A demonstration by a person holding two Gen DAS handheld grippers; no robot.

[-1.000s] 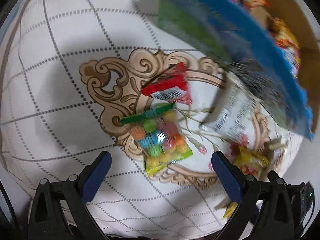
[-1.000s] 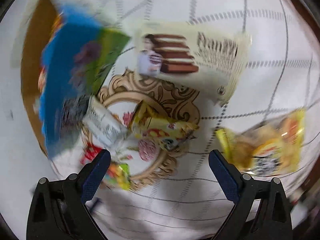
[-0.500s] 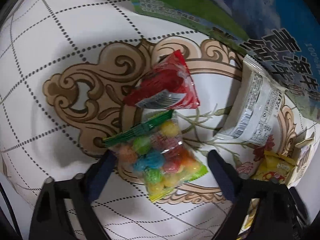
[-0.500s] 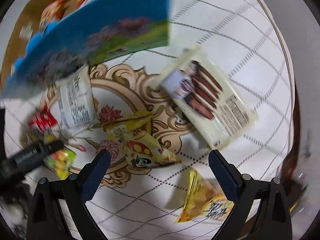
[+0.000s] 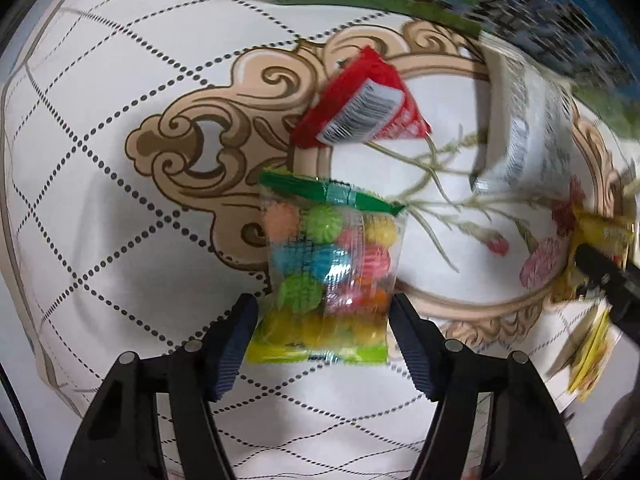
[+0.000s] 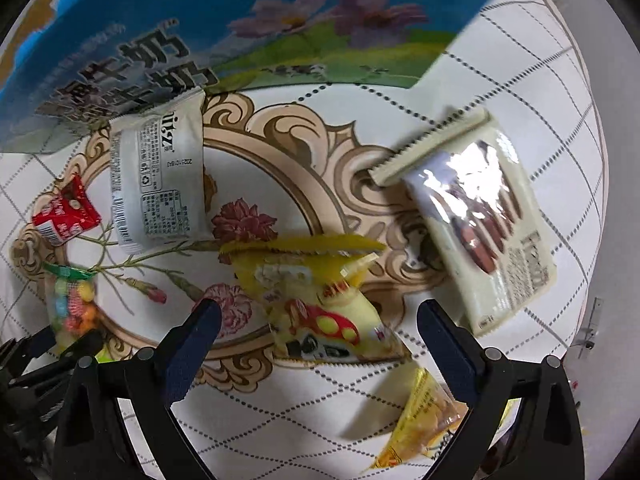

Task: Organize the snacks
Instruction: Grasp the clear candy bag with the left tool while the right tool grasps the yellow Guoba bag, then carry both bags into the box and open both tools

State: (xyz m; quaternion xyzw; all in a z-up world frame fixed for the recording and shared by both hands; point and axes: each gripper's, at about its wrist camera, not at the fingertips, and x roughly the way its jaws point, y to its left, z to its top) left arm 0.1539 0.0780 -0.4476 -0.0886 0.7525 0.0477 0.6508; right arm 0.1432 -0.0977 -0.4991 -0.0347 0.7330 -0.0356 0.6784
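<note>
A clear candy bag (image 5: 324, 280) with a green top seal and coloured sweets lies on the white patterned tablecloth (image 5: 100, 200). My left gripper (image 5: 322, 320) points down over its lower half. Its jaws are closing, with the bag between the blue pads, which stand at the bag's side edges without squeezing it. My right gripper (image 6: 320, 316) hangs open and wide above a yellow mushroom-print snack pack (image 6: 320, 308), which lies between its fingers untouched. The right wrist view also shows the candy bag (image 6: 72, 304) at its left edge.
A red triangular pack (image 5: 360, 108) and a white wrapped pack (image 6: 160, 184) lie just beyond the candy. A large blue-green carton (image 6: 240, 20) borders the far side. A cream biscuit pack (image 6: 480, 232) lies right, and a yellow bag (image 6: 424, 420) lies near the right finger.
My left gripper came down over the candy bag and its jaws narrowed around it. The right gripper rolled and shifted until the yellow mushroom pack sat between its fingers.
</note>
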